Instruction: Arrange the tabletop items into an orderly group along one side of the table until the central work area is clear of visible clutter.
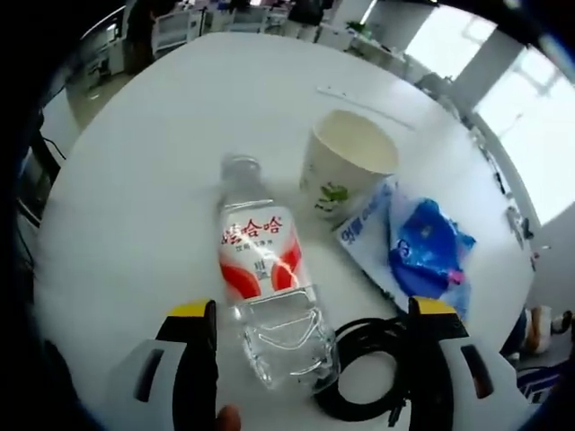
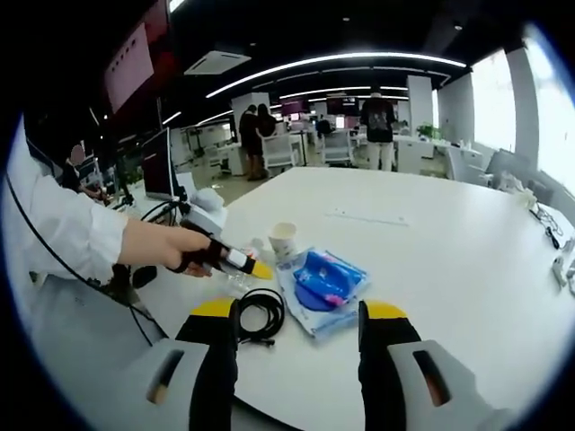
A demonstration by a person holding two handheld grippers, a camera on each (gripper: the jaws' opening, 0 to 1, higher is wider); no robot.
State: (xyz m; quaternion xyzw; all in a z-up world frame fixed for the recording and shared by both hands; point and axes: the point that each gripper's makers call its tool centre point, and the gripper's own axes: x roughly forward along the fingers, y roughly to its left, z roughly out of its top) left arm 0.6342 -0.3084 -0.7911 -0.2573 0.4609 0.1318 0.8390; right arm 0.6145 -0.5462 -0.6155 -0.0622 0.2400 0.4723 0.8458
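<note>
Your left gripper (image 1: 310, 346) has its jaws spread wide, with the base of the water bottle (image 1: 263, 292) lying between them on the white table (image 1: 135, 180). The bottle lies on its side, its long axis running from about 5 o'clock at the base to 11 o'clock at the cap, so the jaws straddle it across its width; nothing is clamped yet. At 1 o'clock from the bottle stands the paper cup (image 1: 346, 166), just beside it, and the blue plastic packet (image 1: 413, 247) sits at 3 o'clock. The coiled black cable (image 1: 359, 373) lies against the bottle's base by your right-hand jaw and could snag.

Your right gripper (image 2: 298, 346) is open and empty, well back from the cluster, so the left is nearer. Open tabletop stretches from 9 to 12 o'clock.
</note>
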